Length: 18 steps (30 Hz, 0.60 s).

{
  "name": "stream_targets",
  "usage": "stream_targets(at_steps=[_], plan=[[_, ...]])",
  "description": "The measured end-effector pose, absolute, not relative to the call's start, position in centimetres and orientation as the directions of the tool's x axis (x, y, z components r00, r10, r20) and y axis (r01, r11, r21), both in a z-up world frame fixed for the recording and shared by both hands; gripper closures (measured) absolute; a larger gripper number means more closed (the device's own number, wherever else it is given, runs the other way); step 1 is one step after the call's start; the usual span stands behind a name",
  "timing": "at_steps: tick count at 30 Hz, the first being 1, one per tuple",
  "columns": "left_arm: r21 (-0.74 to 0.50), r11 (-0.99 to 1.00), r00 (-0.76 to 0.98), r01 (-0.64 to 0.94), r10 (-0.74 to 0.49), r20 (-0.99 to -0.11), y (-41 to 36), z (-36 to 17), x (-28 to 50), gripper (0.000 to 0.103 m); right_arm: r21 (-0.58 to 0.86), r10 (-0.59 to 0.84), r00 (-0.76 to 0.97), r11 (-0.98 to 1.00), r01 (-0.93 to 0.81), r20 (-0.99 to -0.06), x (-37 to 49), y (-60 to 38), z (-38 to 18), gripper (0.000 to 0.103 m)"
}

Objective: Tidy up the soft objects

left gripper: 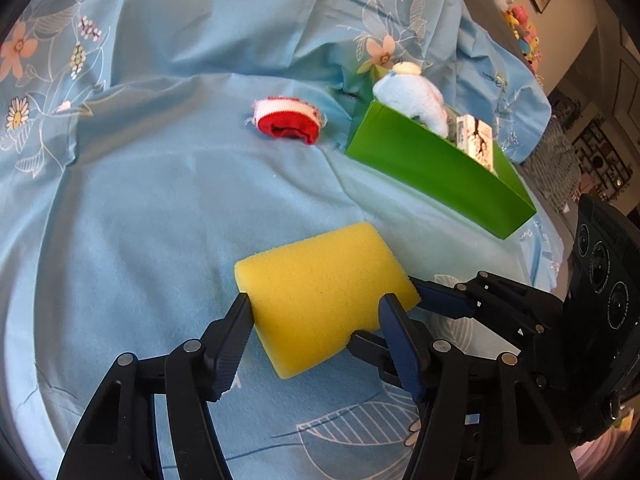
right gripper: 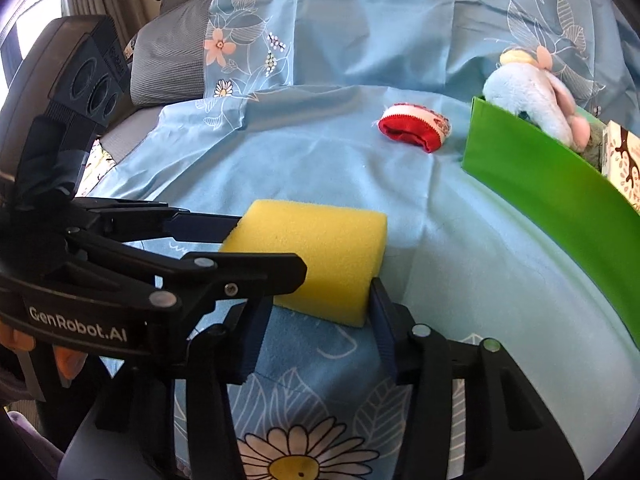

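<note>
Plush toy (left gripper: 416, 100) sat in the green box (left gripper: 432, 168); both hand-held grippers, left (left gripper: 316, 312) and right (right gripper: 316, 312), pinched the yellow sponge (left gripper: 320, 292), red sock (left gripper: 286, 120) left

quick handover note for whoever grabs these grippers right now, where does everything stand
Left gripper: both pads pressing the yellow foam sponge on the blue floral bedsheet.
Right gripper: at the same sponge's corner; grip unclear.
Done: pale blue plush toy and a patterned box sit in the green cardboard box.
Left: box the sponge, then the red-and-white rolled sock lying beside the box.
</note>
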<state>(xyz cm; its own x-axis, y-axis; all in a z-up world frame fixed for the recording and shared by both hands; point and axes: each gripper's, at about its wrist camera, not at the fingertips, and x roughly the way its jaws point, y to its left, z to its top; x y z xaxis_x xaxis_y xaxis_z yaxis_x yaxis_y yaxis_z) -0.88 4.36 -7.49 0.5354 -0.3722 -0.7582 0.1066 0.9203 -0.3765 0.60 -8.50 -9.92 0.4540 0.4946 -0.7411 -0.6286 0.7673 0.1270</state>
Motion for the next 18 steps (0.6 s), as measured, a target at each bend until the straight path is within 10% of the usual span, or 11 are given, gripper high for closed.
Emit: stream_targets(at_steps=[18], plan=[[-0.301,0.935,0.596,0.189,-0.353,-0.722,0.6,-1.5,-0.9,0.038,0.150,0.532,0.557,0.796,-0.587,-0.638,-1.4,-11.9,-4.7,0.056]])
